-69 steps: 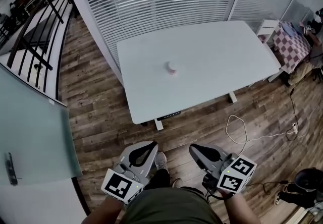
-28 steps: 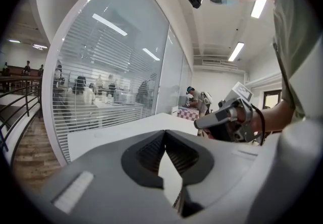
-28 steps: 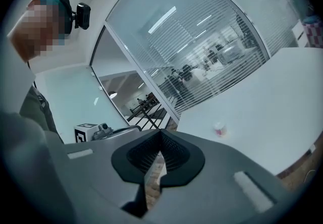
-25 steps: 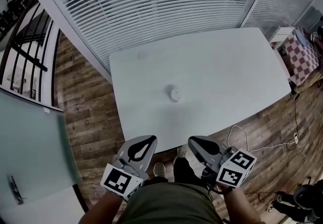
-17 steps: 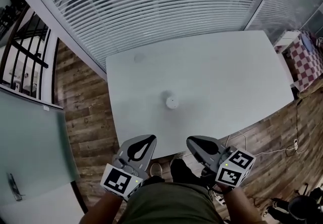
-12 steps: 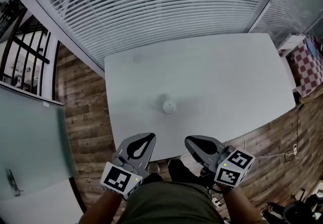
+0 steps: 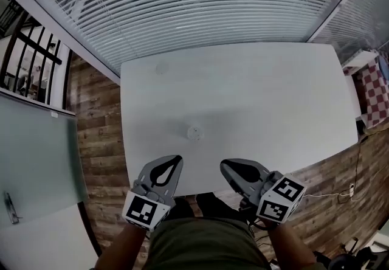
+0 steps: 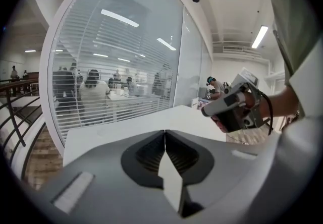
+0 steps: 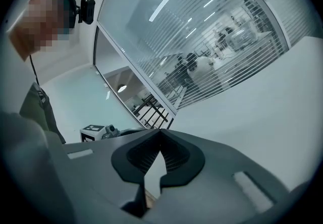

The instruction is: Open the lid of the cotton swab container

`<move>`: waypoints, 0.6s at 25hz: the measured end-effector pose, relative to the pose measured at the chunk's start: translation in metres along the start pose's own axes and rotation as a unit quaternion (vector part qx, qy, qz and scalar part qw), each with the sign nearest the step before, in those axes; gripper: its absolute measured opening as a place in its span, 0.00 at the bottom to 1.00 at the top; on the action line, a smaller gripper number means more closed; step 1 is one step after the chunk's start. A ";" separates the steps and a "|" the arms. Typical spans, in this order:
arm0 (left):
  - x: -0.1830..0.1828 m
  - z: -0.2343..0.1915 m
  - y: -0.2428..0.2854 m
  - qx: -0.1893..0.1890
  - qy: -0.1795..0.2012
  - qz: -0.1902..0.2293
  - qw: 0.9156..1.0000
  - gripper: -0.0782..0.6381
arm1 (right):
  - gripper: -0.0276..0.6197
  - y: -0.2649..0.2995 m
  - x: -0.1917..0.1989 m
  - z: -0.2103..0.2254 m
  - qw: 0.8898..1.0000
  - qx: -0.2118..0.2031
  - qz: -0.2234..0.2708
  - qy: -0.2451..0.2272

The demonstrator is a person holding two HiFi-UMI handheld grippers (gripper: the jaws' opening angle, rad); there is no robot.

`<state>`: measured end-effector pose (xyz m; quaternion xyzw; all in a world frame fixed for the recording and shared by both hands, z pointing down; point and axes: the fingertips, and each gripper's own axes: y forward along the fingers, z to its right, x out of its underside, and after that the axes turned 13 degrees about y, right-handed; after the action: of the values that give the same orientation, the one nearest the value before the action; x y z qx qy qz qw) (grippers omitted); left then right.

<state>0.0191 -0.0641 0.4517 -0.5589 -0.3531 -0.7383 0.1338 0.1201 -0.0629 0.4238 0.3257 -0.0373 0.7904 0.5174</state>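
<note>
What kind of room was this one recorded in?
Most likely an office: a glass partition with slatted blinds, people seated at desks behind it, and a plain white table on wood-plank flooring, holding one small round container.

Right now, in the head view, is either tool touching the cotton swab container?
No; the left tool and right tool hover at the near edge of the table, clear of the cotton swab container.
</note>
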 end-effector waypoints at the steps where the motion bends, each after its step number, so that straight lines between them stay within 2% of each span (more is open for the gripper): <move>1: 0.003 0.001 0.004 0.002 0.001 -0.002 1.000 0.12 | 0.06 0.002 -0.001 0.003 1.000 0.000 -0.002 0.001; 9: 0.053 -0.004 0.021 0.000 -0.001 -0.021 1.000 0.12 | 0.06 0.015 0.005 0.013 1.000 0.000 -0.017 0.007; 15: 0.081 -0.006 0.040 0.018 0.000 -0.036 0.999 0.16 | 0.06 0.017 0.012 0.021 1.000 0.015 -0.023 0.013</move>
<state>0.0108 -0.0807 0.5399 -0.5433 -0.3862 -0.7361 0.1173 0.1129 -0.0698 0.4513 0.3239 -0.0115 0.7828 0.5311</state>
